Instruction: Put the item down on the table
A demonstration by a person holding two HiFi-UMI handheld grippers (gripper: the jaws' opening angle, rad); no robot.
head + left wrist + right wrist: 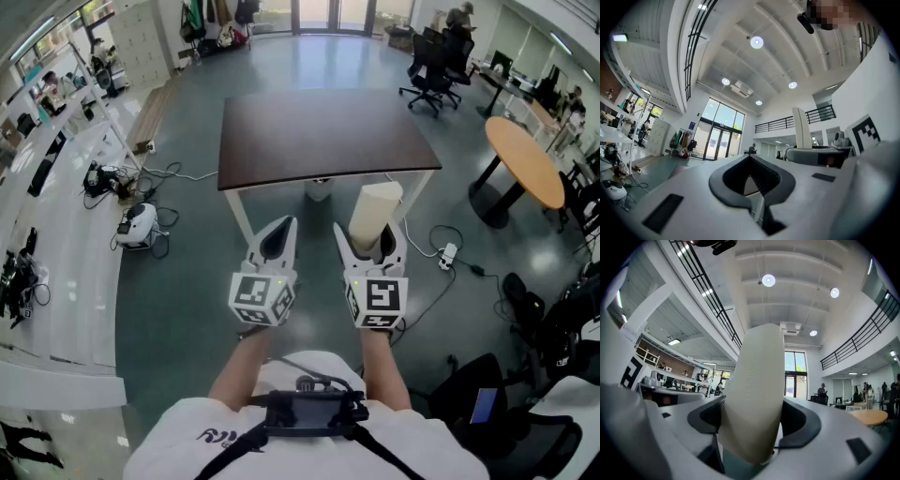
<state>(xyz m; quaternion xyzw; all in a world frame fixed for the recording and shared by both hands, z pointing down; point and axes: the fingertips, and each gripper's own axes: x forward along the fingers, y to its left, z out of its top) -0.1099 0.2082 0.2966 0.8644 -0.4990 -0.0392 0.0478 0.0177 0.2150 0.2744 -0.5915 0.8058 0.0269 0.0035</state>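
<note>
right tool (pixel 373 246) pinches cream item (pixel 376 212) near table (pixel 319 131) front edge; left tool (pixel 275 239) pressed together

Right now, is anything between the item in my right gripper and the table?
Nothing visible. The right gripper holds the cream item near the dark table's front edge; the left gripper sits off to the side.

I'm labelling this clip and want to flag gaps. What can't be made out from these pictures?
1. Cream item: its lower end is hidden between the right gripper's jaws in the right gripper view; its identity is unclear.
2. Table: outside both gripper views, which tilt up toward the ceiling, so the item's height above it cannot be judged.
3. Hands: covered by marker cubes in the head view.
</note>
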